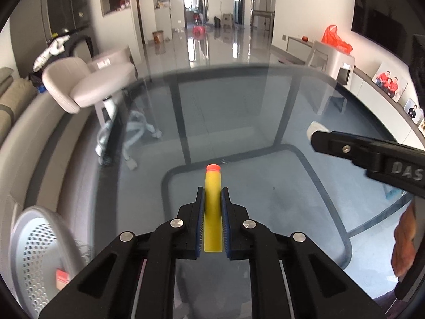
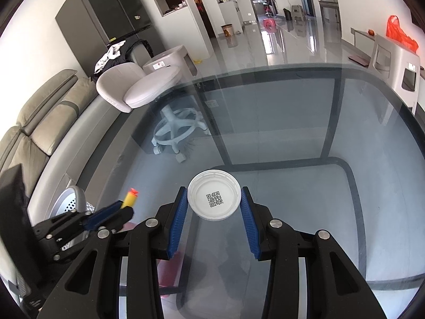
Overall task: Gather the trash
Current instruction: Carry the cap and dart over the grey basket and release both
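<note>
My left gripper (image 1: 212, 194) is shut on a yellow foam dart (image 1: 212, 207) with an orange tip, held above the glass table (image 1: 239, 122). It also shows at the left of the right wrist view (image 2: 119, 207), with the dart (image 2: 130, 198) sticking out. My right gripper (image 2: 213, 199) is shut on a round white plastic lid (image 2: 213, 198) with a QR code inside, gripped at its rim above the glass. In the left wrist view the right gripper (image 1: 314, 135) enters from the right with the lid's edge (image 1: 314, 127) showing.
A white perforated waste basket (image 1: 37, 250) stands at the lower left below the table; it also shows in the right wrist view (image 2: 71, 202). A pale swivel chair (image 2: 138, 87) and a grey sofa (image 2: 37, 117) stand to the left. A low cabinet (image 1: 372, 93) runs along the right.
</note>
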Tool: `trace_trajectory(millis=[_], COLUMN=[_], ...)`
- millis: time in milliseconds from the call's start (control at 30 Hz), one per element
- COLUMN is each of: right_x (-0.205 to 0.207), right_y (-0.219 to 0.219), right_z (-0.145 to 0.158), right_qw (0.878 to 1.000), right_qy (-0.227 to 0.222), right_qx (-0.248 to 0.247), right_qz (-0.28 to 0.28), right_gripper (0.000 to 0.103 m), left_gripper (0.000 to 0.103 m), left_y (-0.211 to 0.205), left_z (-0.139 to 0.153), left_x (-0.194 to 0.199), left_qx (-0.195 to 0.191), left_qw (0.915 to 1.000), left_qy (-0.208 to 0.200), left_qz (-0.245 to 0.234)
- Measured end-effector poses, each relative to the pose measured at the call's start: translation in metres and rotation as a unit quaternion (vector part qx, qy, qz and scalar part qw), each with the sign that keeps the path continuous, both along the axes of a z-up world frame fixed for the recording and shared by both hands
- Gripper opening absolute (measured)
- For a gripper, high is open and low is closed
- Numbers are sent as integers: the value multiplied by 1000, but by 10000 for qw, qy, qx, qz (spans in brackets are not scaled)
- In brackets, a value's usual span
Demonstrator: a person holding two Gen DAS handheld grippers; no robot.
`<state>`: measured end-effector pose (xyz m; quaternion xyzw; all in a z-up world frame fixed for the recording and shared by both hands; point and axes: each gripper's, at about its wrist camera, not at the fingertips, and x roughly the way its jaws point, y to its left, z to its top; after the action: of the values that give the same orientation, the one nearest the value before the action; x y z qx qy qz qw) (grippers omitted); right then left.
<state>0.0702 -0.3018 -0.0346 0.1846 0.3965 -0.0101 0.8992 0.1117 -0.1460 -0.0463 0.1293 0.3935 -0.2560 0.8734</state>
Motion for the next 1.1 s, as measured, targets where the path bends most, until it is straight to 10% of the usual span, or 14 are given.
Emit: trace_trajectory(millis=[500, 1100], right_x=[-1, 19], right_y=[76, 210], right_z=[22, 38], right_qw=[9976, 9847], right_qy=[-286, -606], right_qx=[-231, 28], right_qz=[585, 1636], right_gripper=[39, 39], left_gripper=[12, 12], left_y=[82, 208], left_z=[53, 50], left_x=[-36, -44], left_qx=[-178, -67], left_qw=[9953, 9727], left_qy=[-601, -537], left_qz=[741, 2255])
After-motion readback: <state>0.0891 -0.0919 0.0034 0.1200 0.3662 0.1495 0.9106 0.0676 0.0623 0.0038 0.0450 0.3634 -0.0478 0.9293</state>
